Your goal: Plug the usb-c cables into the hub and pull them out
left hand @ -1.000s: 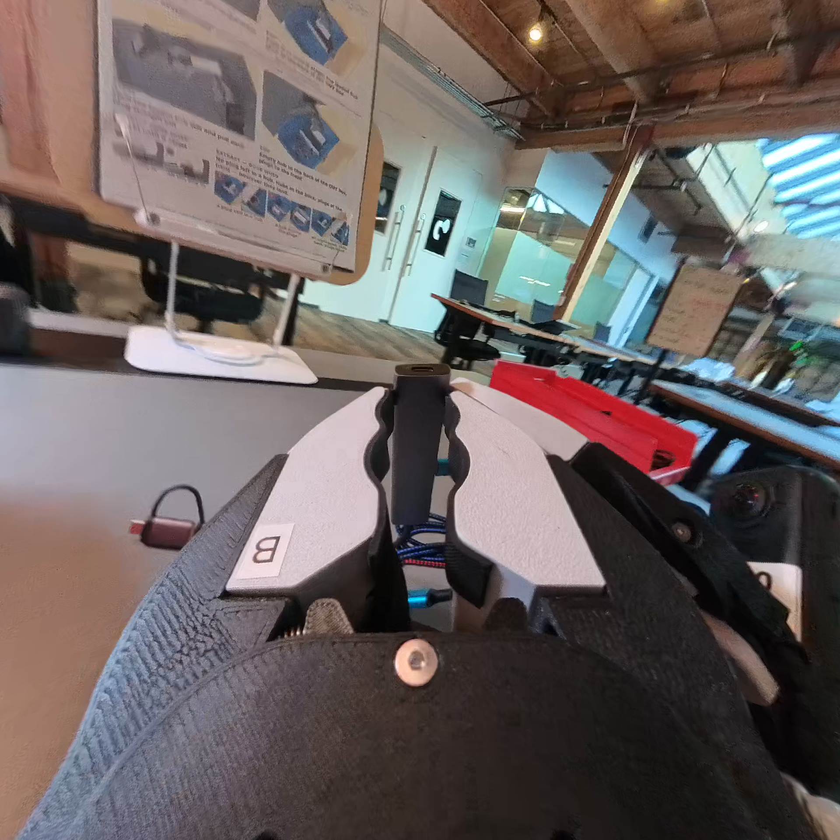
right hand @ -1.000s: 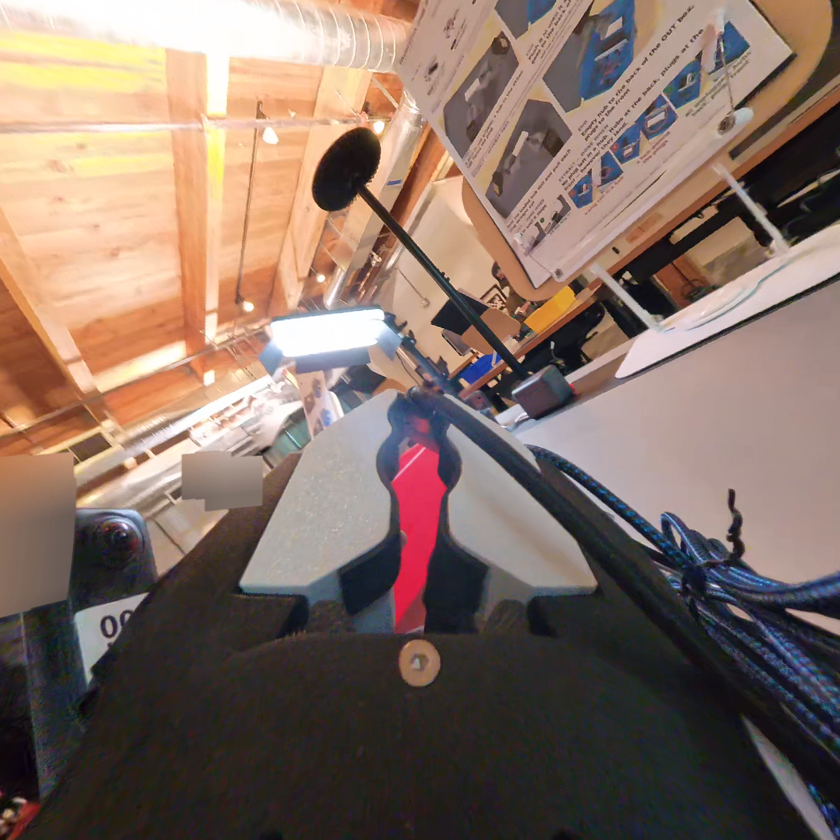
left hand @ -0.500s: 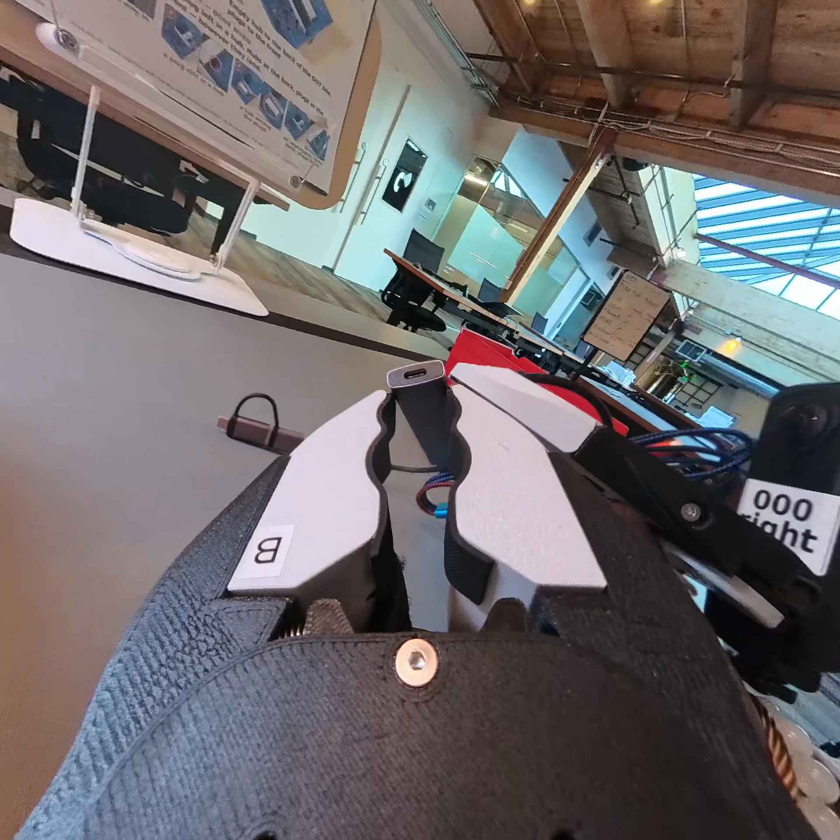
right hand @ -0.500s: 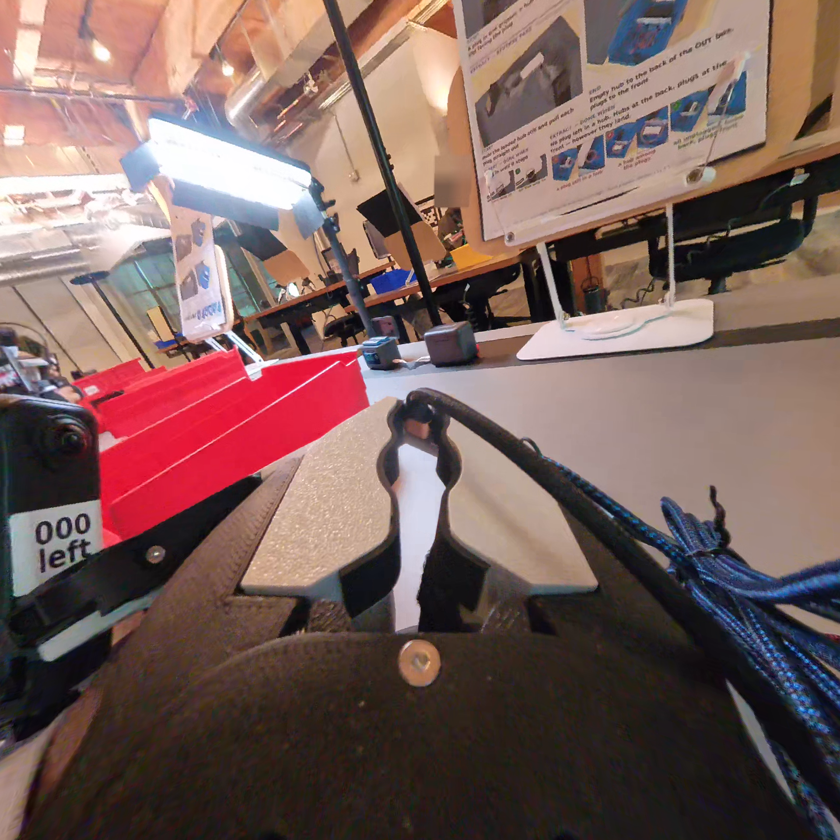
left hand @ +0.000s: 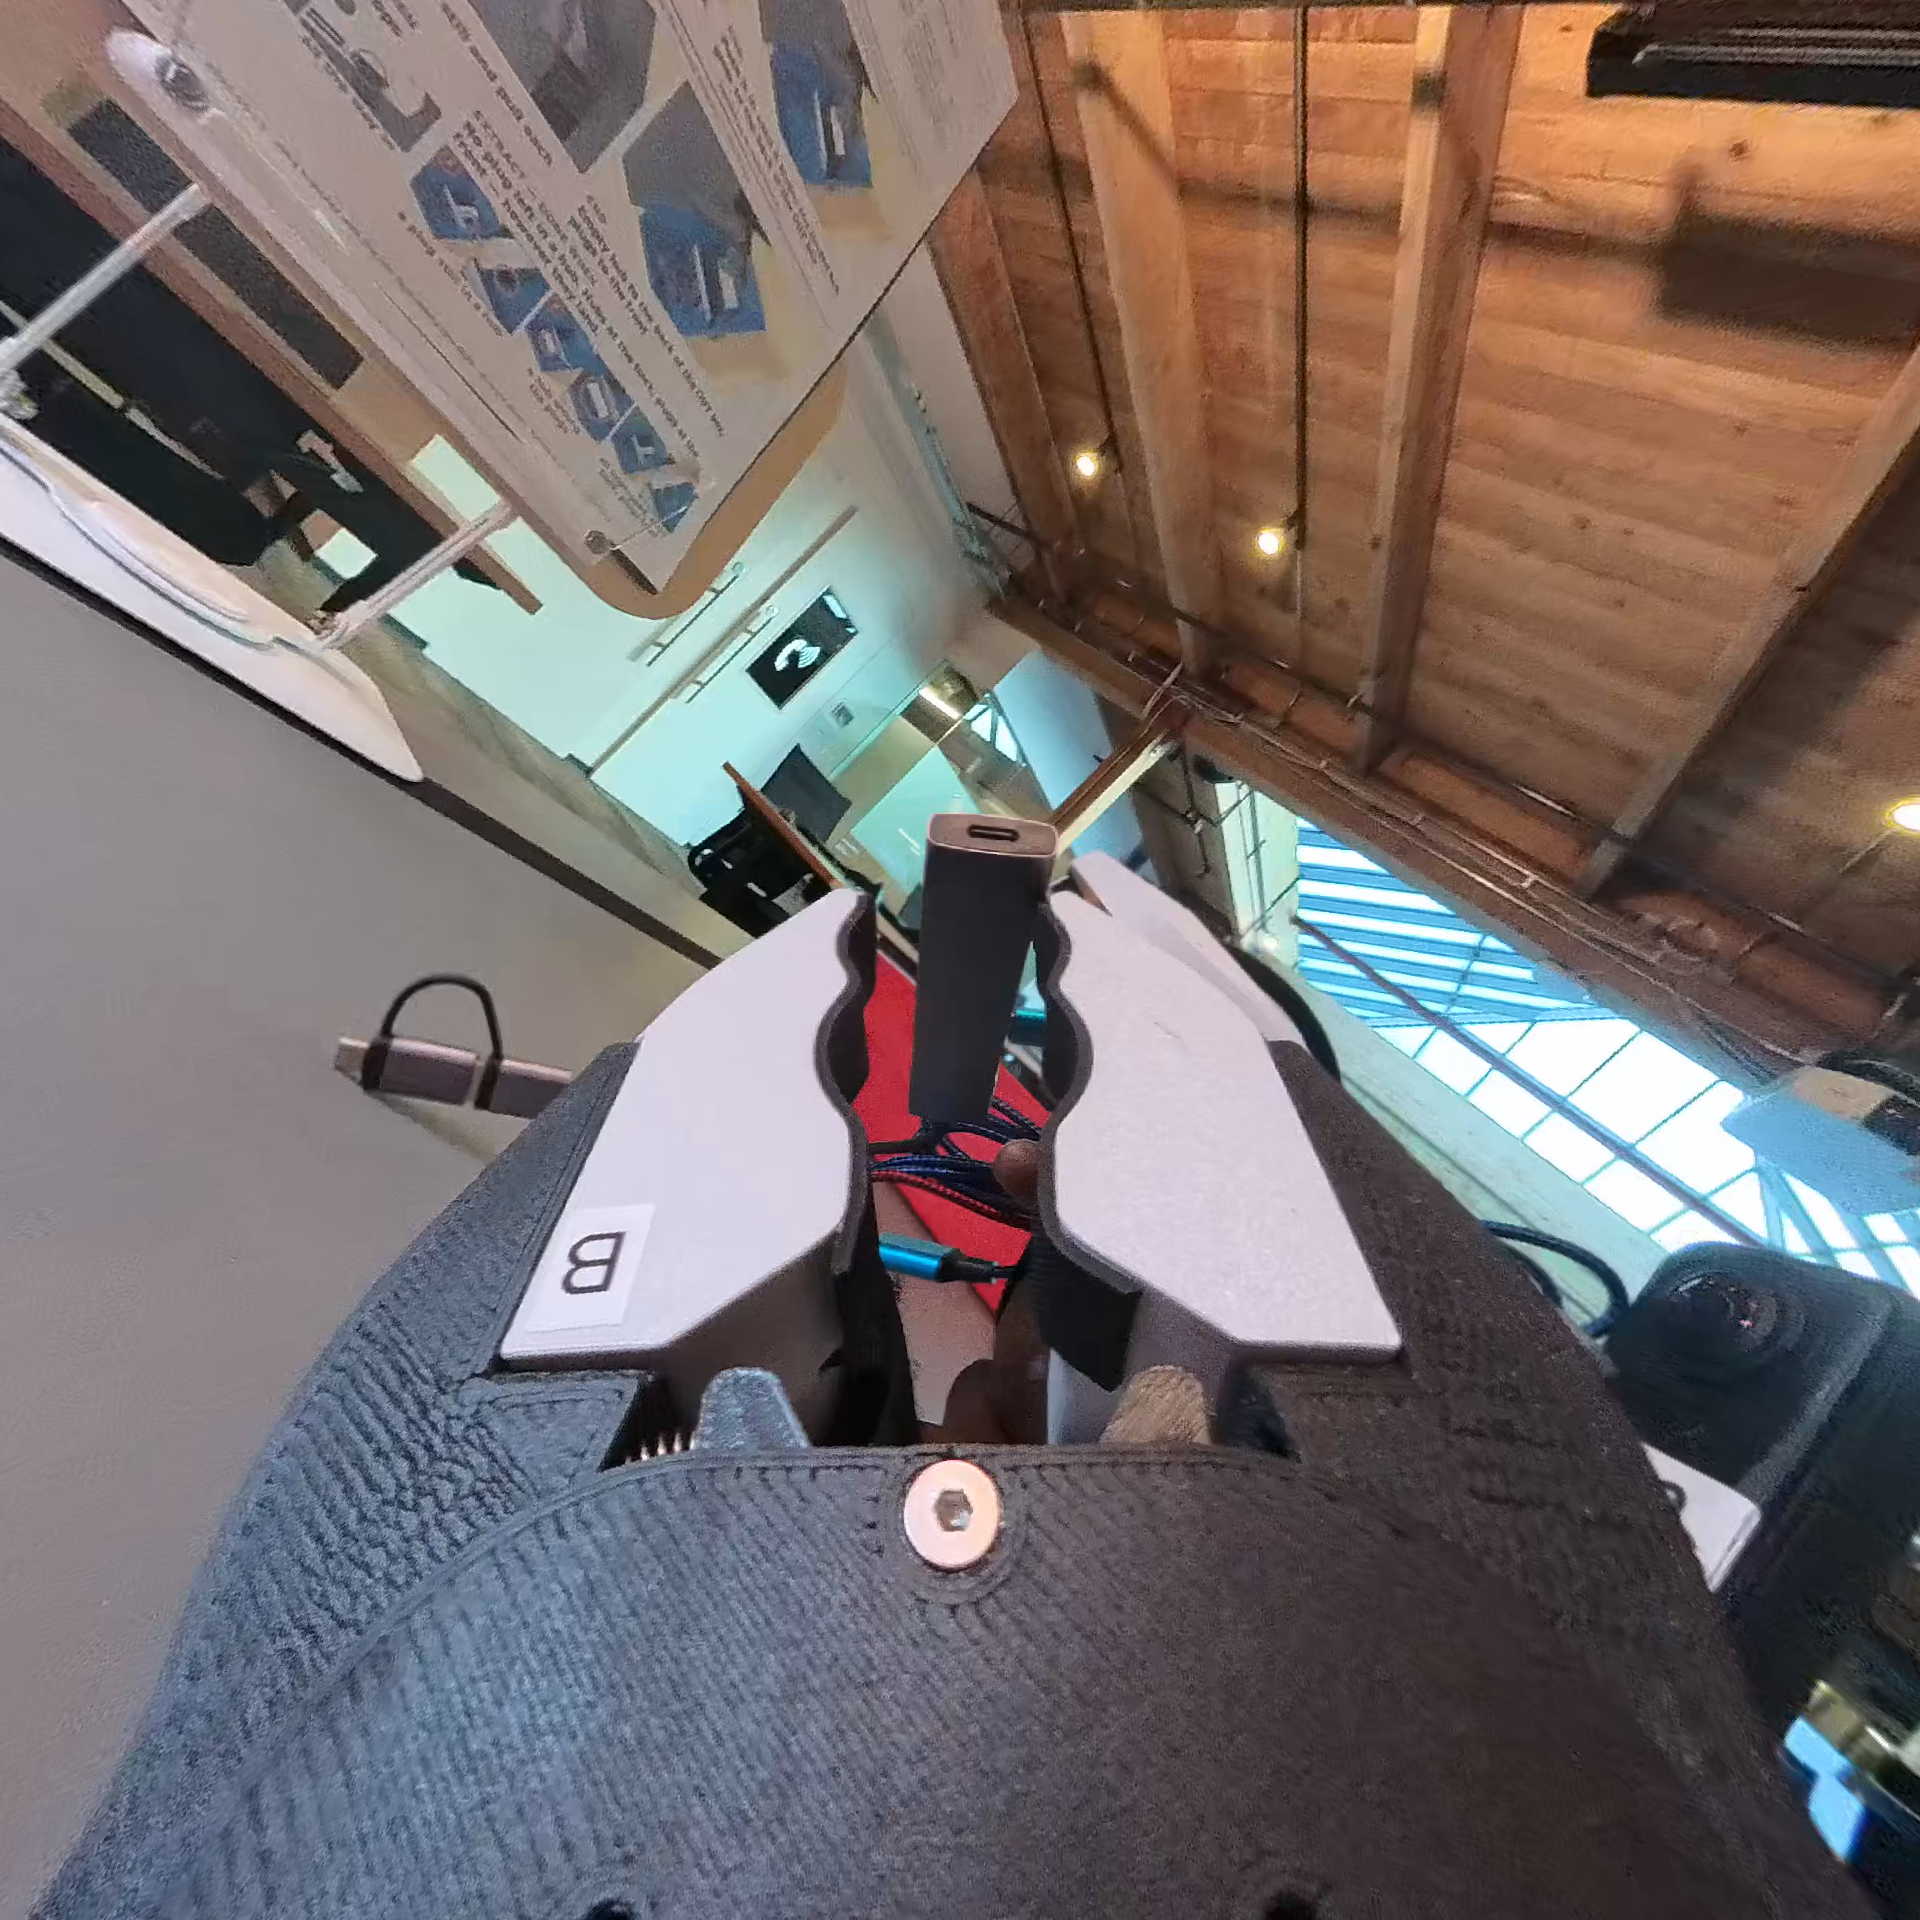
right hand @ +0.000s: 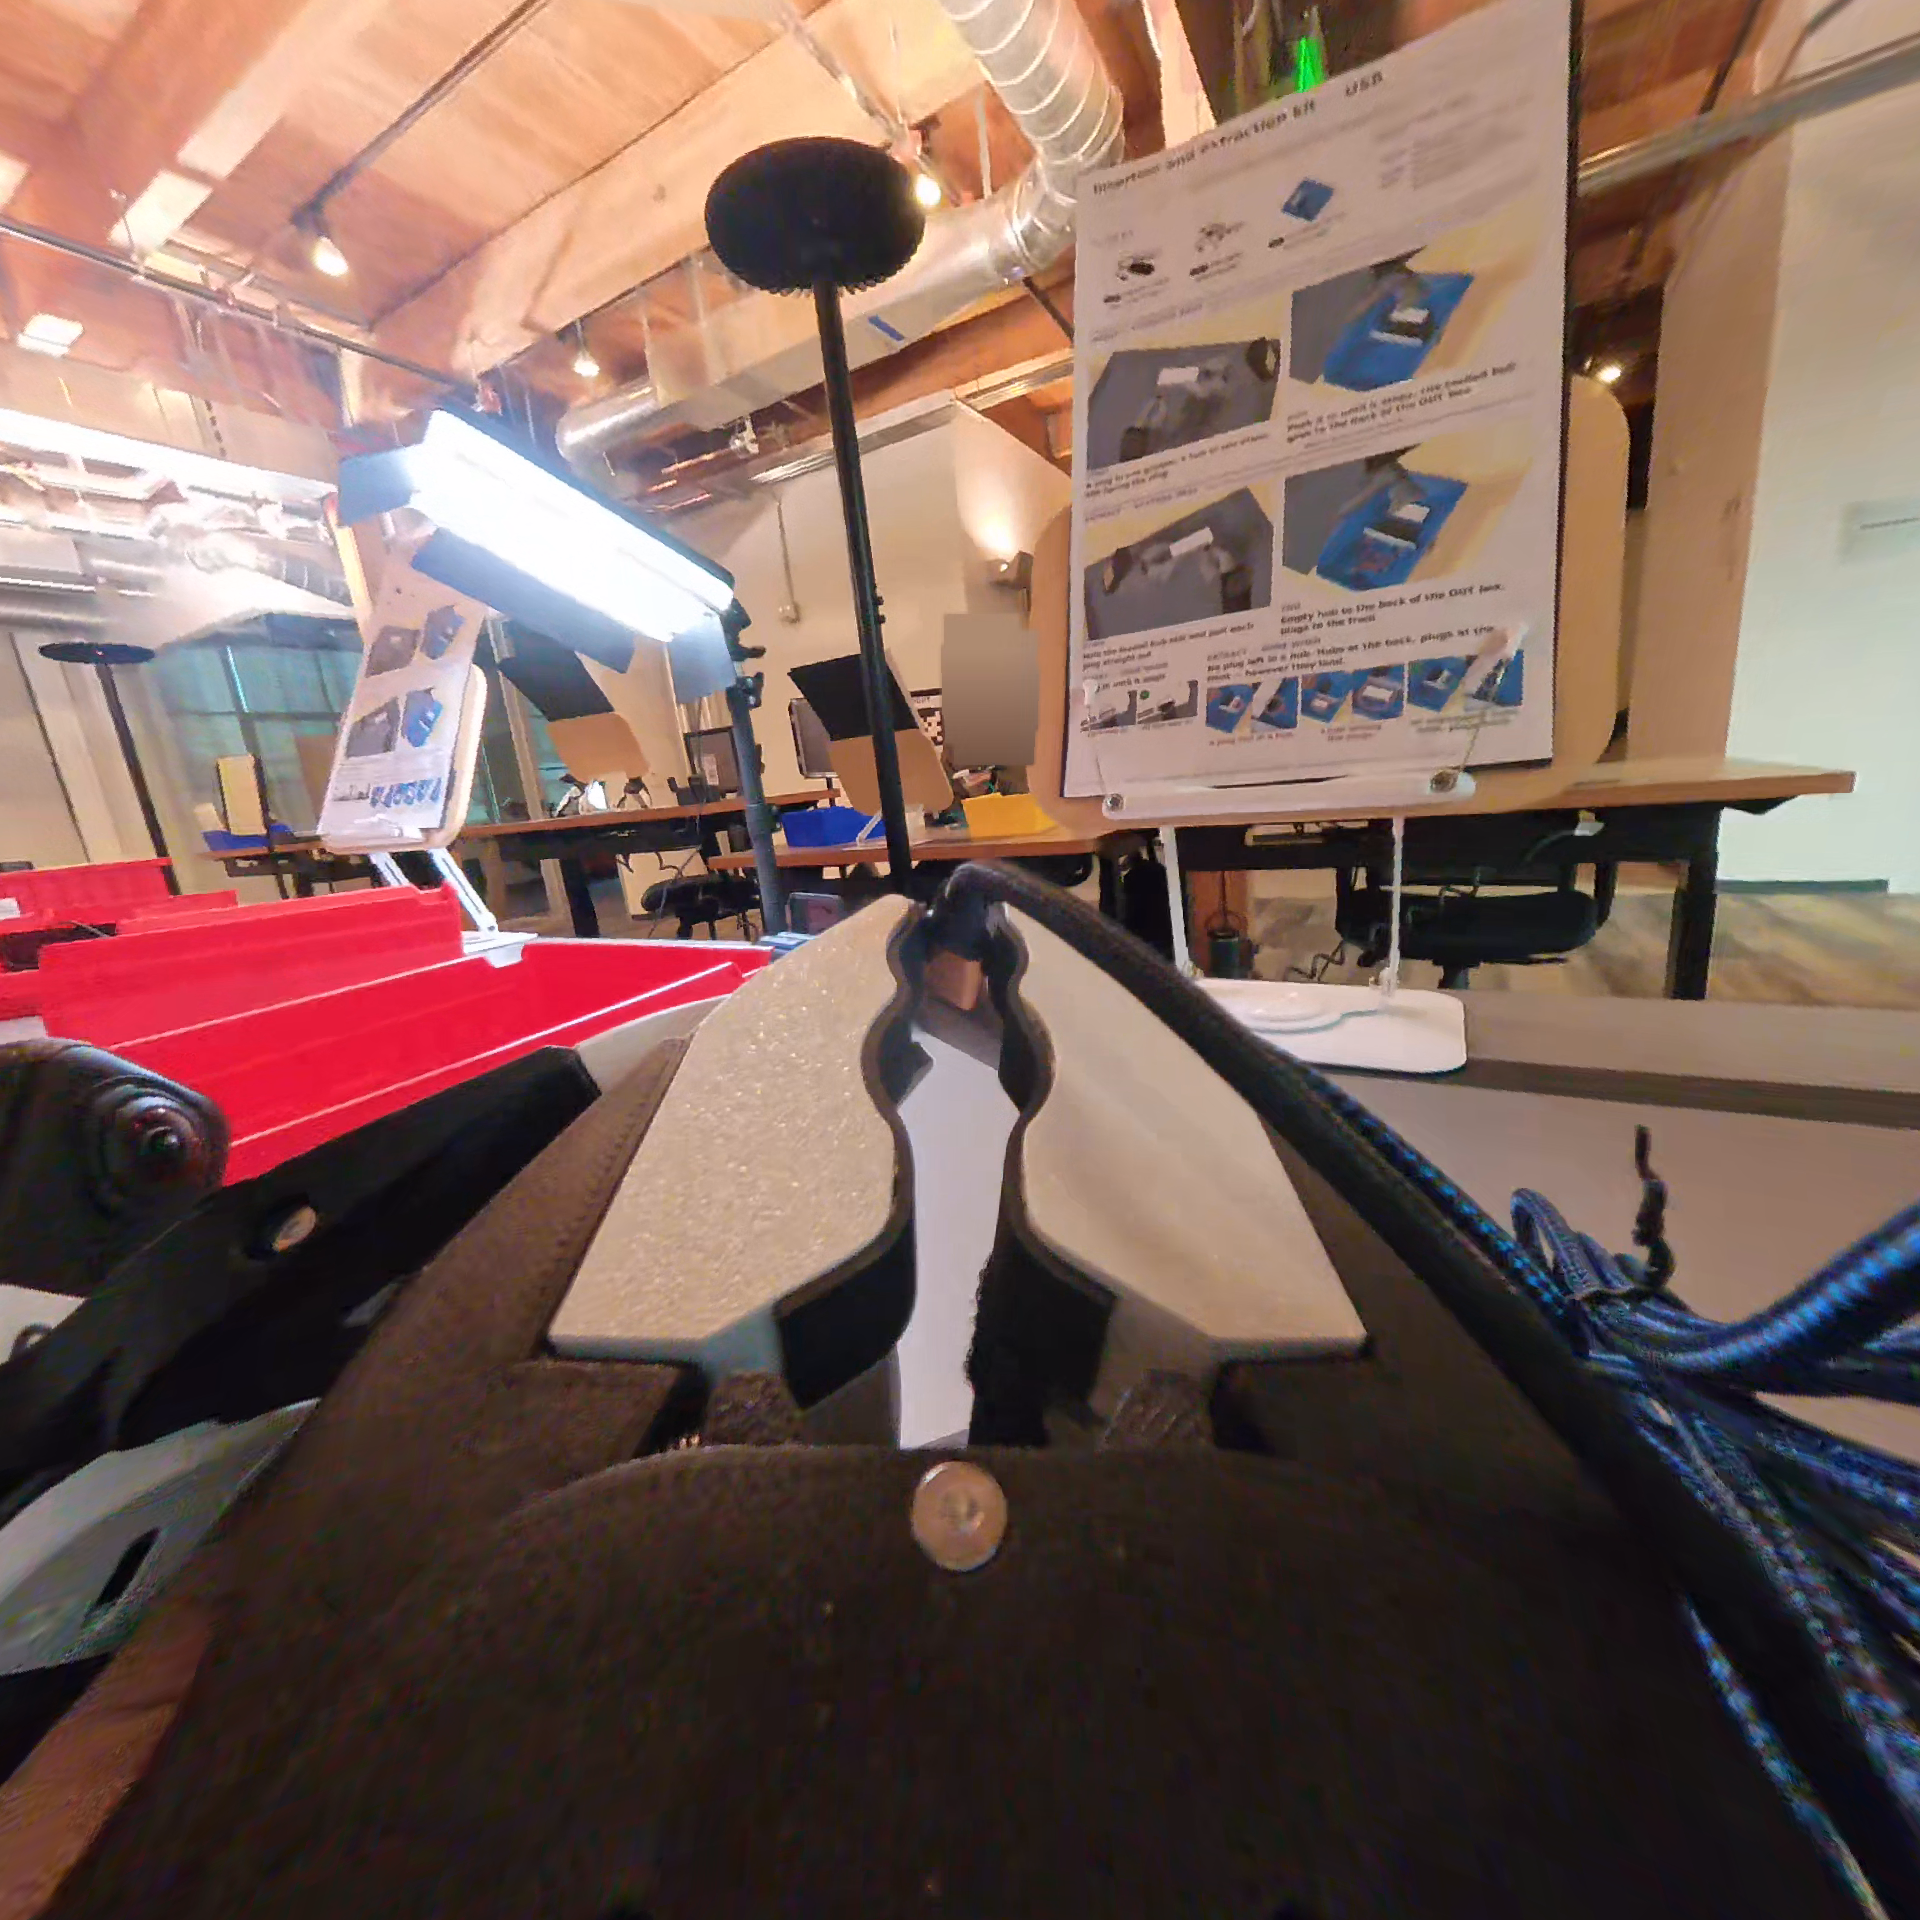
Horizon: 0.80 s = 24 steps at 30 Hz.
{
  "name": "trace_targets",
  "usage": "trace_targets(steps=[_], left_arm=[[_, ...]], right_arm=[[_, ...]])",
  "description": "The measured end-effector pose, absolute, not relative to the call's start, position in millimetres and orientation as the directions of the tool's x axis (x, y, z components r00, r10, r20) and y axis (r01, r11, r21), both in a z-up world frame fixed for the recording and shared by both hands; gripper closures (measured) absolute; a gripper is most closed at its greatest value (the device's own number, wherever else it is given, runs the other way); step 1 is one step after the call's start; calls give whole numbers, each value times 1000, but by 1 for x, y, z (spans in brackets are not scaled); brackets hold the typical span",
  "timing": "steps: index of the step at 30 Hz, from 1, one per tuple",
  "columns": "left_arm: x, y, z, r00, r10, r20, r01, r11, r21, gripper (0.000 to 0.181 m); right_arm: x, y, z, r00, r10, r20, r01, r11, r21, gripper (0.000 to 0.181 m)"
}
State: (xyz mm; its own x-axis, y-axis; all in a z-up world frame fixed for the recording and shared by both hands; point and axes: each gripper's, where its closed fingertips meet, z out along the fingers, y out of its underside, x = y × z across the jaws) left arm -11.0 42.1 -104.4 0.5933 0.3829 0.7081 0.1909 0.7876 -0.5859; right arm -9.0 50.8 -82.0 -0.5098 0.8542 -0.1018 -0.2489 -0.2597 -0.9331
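Observation:
My left gripper (left hand: 954,909) is shut on the grey hub (left hand: 971,987) and holds it upright in the air, with its USB-C port (left hand: 992,834) facing away from the camera. Blue and red braided cables (left hand: 945,1164) and a blue plug (left hand: 914,1257) lie below the fingers. My right gripper (right hand: 956,935) is shut on a copper-coloured plug (right hand: 956,979). Its black braided cable (right hand: 1351,1122) loops out of the fingertips and runs down to the right. The two grippers are side by side: the right one (left hand: 1756,1340) shows in the left wrist view, and the left one (right hand: 135,1143) in the right wrist view.
A small grey adapter (left hand: 436,1075) with a black loop lies on the grey table (left hand: 208,987). Red bins (right hand: 364,997) stand to the left. An instruction sheet on a white stand (right hand: 1320,436) is at the table's far edge. A bundle of blue cables (right hand: 1714,1330) hangs at right. Left and right tips are no more than a few centimetres apart.
The left gripper has tilted and rolled upward with the hub, so its view now shows the ceiling. The right gripper has swung round toward the instruction sheet. Both grips are unchanged.

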Motion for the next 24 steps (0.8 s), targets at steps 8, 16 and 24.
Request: trace_targets(steps=[8,16,24], left_arm=[[4,27,-81,644,504,576,-24,765,-643,144],[0,33,-78,630,554,544,-31,718,-695,142],[0,34,-78,657,579,483,-32,661,-749,158]], right_arm=[[-4,63,-65,-519,836,-180,-290,-370,-882,170],[4,54,-65,-560,812,-164,-280,-371,-885,170],[3,48,-73,-574,803,-159,-225,-341,-913,171]])
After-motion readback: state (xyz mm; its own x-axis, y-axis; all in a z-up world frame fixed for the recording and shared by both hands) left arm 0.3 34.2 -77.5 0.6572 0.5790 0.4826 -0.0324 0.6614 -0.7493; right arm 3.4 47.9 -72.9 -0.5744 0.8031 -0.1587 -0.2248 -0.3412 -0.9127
